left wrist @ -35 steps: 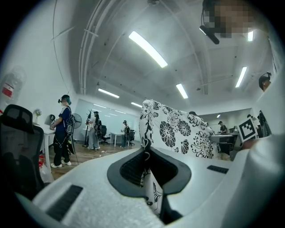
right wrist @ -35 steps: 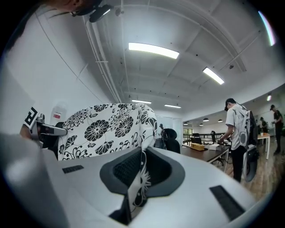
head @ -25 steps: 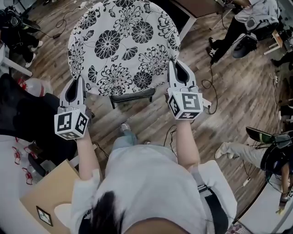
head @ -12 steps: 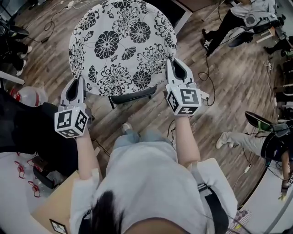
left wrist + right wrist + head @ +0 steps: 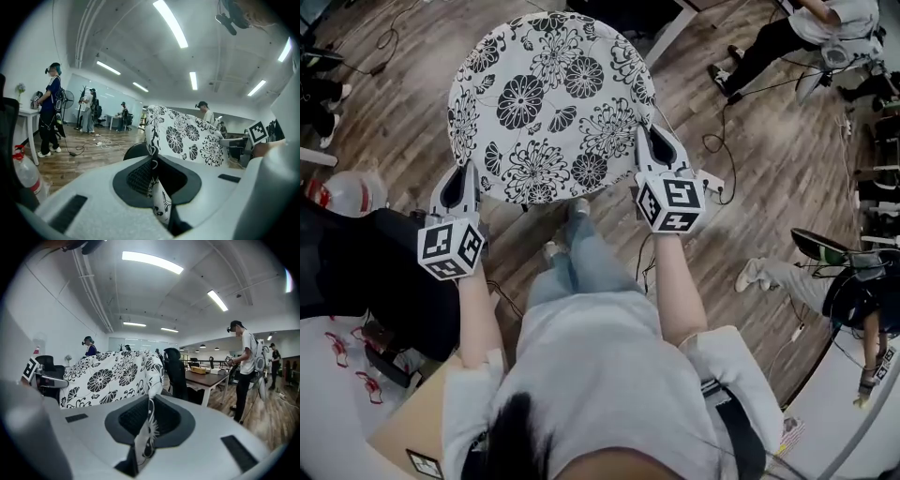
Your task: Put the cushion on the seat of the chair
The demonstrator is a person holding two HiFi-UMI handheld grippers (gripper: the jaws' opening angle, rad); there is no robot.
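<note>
- The round floral cushion (image 5: 548, 103) fills the upper centre of the head view, just ahead of the 2 grippers.
- The left gripper (image 5: 465, 178) is clamped on its lower-left rim and the right gripper (image 5: 652, 141) on its right rim (fabric pinched in each).
- Neither hand is nearer, and the chair seat is probably hidden underneath.

I read no text, brand, number or sign in any view. The only printed marks are square black-and-white coded patterns. They stand on the left marker cube (image 5: 450, 248) of the left gripper (image 5: 465, 178), on the right marker cube (image 5: 672, 204) of the right gripper (image 5: 653, 141), and on a cardboard sheet (image 5: 401, 436) at the lower left of the head view. I can make out no letters or digits in them.
</note>
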